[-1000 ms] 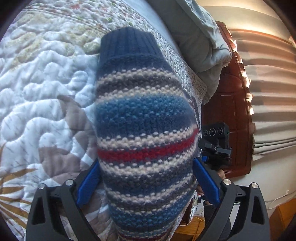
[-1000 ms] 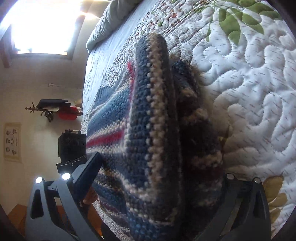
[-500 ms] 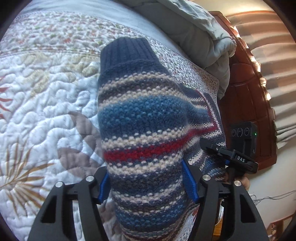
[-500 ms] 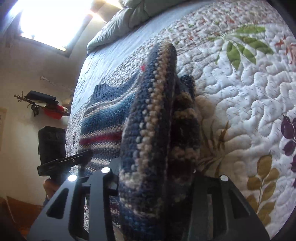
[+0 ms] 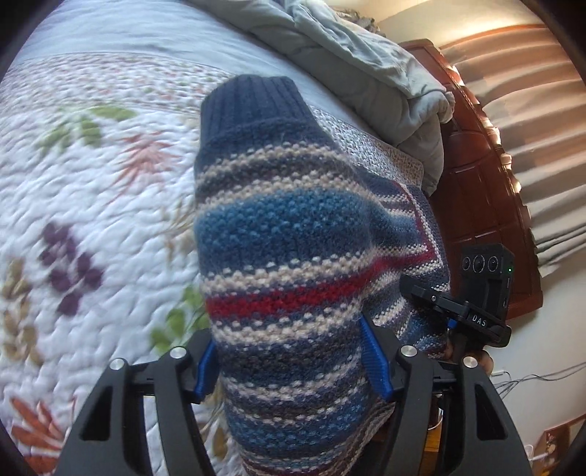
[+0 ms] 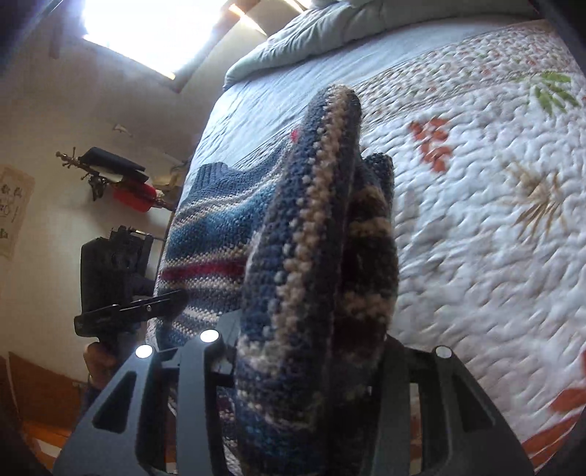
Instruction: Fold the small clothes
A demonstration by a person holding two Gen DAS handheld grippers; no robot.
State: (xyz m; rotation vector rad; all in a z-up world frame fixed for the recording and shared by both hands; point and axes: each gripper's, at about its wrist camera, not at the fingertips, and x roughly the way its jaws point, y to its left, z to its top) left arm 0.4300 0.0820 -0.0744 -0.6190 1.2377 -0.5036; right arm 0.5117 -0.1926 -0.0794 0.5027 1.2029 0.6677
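A striped knit sweater (image 5: 285, 238) in blue, cream, grey and red hangs lifted above the quilted bedspread (image 5: 91, 201). My left gripper (image 5: 289, 366) is shut on a bunched sleeve, its blue pads (image 5: 373, 362) pressing both sides; the navy ribbed cuff (image 5: 252, 106) points away. In the right wrist view the sweater (image 6: 315, 256) is seen edge-on as a thick folded bundle, and my right gripper (image 6: 307, 366) is shut on it. The sweater's body stretches between the two grippers. Each gripper shows in the other's view: the right one (image 5: 476, 293), the left one (image 6: 117, 285).
A rumpled grey duvet (image 5: 366, 73) lies at the head of the bed, against a dark wooden headboard (image 5: 487, 183). Curtains (image 5: 531, 110) hang beyond it. A bright window (image 6: 164, 33) and a wall rack (image 6: 117, 172) with dark and red items sit past the bed's left side.
Both grippers closed on the sweater and lifted it off the quilt. More of the bedspread and duvet now shows beneath and beyond the garment.
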